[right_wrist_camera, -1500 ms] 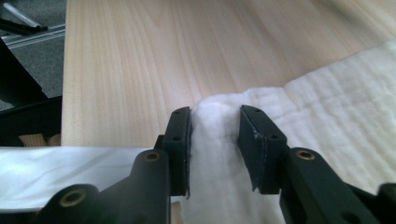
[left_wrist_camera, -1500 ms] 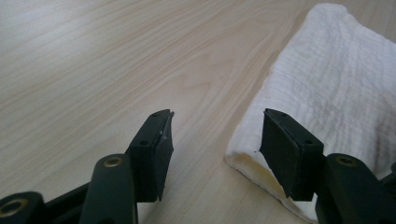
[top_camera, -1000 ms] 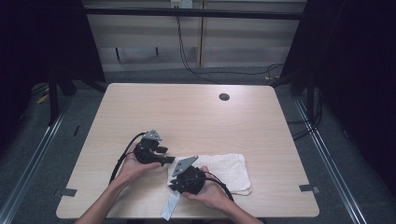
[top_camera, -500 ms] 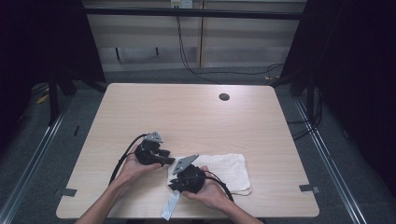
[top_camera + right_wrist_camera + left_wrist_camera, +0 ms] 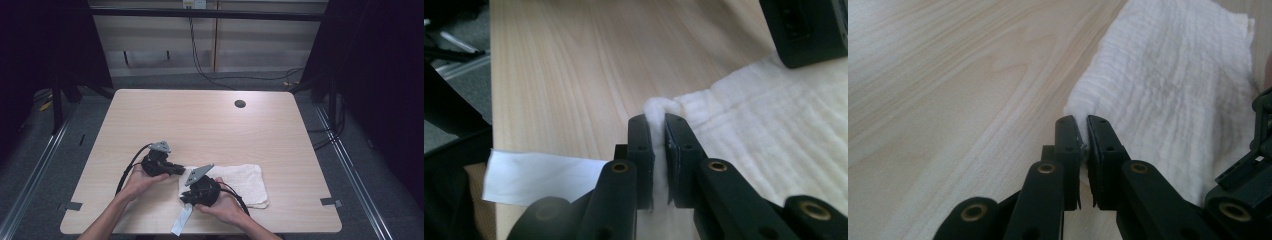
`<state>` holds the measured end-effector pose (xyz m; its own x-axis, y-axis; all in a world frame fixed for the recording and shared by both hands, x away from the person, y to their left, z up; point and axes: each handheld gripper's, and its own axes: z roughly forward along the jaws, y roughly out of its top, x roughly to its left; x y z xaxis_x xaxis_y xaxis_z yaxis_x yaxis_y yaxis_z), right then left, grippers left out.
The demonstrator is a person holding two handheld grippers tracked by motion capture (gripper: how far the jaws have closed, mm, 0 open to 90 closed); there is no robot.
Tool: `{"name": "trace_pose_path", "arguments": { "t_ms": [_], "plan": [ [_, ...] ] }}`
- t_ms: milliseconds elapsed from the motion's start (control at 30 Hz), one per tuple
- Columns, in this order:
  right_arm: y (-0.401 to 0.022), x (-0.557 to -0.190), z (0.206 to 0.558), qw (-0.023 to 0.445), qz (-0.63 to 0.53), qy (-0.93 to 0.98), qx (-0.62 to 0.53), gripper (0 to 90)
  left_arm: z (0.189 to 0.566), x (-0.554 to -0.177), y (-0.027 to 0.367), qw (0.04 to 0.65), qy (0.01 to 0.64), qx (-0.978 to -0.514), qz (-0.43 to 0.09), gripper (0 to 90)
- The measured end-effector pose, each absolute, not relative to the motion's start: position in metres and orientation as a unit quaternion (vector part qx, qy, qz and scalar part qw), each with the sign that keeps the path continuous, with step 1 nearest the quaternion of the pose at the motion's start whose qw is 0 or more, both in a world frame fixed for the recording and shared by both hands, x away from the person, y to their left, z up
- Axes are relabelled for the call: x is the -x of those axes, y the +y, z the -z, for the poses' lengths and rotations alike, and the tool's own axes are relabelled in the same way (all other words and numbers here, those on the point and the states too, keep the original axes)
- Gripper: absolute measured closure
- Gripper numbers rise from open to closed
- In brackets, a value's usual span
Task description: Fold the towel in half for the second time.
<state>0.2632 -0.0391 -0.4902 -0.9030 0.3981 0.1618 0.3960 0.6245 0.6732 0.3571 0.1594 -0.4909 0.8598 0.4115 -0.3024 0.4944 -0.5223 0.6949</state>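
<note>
My left gripper [image 5: 181, 170] has just been closing its jaws, and they now pinch the near left corner of the white cloth [image 5: 1168, 95] between them. That hand has edged slightly toward the cloth's edge on the counter [image 5: 200, 120] since a second ago.

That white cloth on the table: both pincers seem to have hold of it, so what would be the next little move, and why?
Probably lift both corners together. The left gripper, whose jaws have just been closing, now pinches one corner of the white cloth, and the right gripper pinches the neighbouring corner, while the rest lies flat on the table.
</note>
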Motion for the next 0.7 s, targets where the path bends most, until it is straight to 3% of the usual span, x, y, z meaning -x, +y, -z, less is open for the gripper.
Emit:
{"name": "trace_pose_path", "arguments": {
  "t_ms": [700],
  "plan": [
    [-0.041, -0.263, 0.459, -0.001, -0.433, 0.874, -0.220, 82.8, 0.467, -0.352, 0.182, 0.456, 0.286, -0.841, 0.044, 84.7]
  ]
}}
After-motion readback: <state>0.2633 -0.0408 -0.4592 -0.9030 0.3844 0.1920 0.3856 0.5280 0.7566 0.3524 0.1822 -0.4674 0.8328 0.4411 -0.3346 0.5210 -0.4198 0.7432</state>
